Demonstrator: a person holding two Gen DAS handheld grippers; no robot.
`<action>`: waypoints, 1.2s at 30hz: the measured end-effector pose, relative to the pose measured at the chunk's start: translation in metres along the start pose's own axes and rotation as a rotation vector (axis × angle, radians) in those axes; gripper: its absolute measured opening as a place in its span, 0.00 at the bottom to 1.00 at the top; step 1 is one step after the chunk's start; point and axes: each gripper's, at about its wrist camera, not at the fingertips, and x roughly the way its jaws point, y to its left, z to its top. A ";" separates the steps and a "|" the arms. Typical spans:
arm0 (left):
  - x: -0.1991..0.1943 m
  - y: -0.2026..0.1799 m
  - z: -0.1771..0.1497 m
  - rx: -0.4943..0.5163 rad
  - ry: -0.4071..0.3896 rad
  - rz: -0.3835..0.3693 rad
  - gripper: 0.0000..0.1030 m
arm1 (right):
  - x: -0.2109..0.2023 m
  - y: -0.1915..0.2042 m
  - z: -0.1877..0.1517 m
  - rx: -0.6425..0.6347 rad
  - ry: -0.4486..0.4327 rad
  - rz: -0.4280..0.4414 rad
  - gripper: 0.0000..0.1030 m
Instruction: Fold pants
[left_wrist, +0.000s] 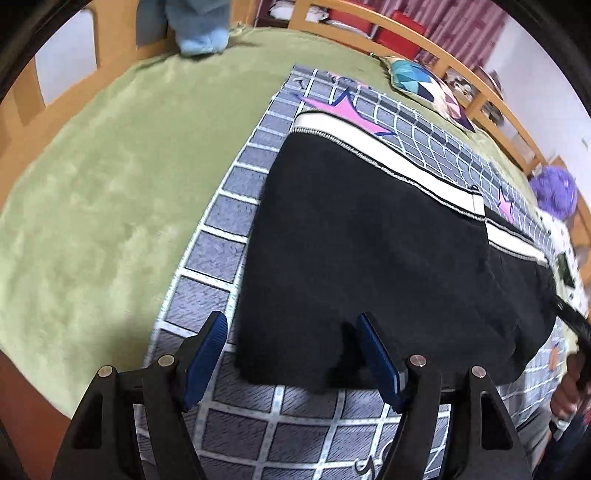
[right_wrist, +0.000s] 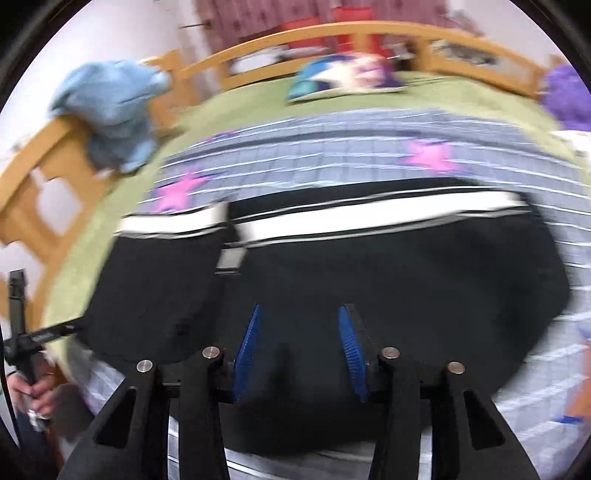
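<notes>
Black pants (left_wrist: 369, 251) with a white side stripe (left_wrist: 388, 158) lie folded flat on a grey grid-pattern mat (left_wrist: 229, 229) on the bed. My left gripper (left_wrist: 291, 332) is open and empty, over the near left corner of the pants. In the blurred right wrist view the pants (right_wrist: 369, 266) fill the middle. My right gripper (right_wrist: 299, 328) is open and empty, just above the pants' near edge. The left gripper's body (right_wrist: 22, 332) shows at the far left of that view.
A green blanket (left_wrist: 110, 184) covers the bed, ringed by a wooden rail (left_wrist: 424, 40). A blue plush (left_wrist: 199, 29), a patterned pillow (left_wrist: 424, 85) and a purple fluffy thing (left_wrist: 554, 192) lie along the far edge.
</notes>
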 end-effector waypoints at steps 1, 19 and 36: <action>-0.004 0.001 -0.001 0.006 -0.004 0.003 0.69 | 0.013 0.015 -0.001 -0.006 0.019 0.039 0.36; -0.012 0.024 -0.012 -0.057 -0.006 -0.096 0.69 | 0.045 0.057 -0.025 -0.009 0.166 0.276 0.12; 0.014 0.037 -0.012 -0.151 0.045 -0.151 0.69 | 0.114 0.073 0.011 -0.160 0.141 0.057 0.05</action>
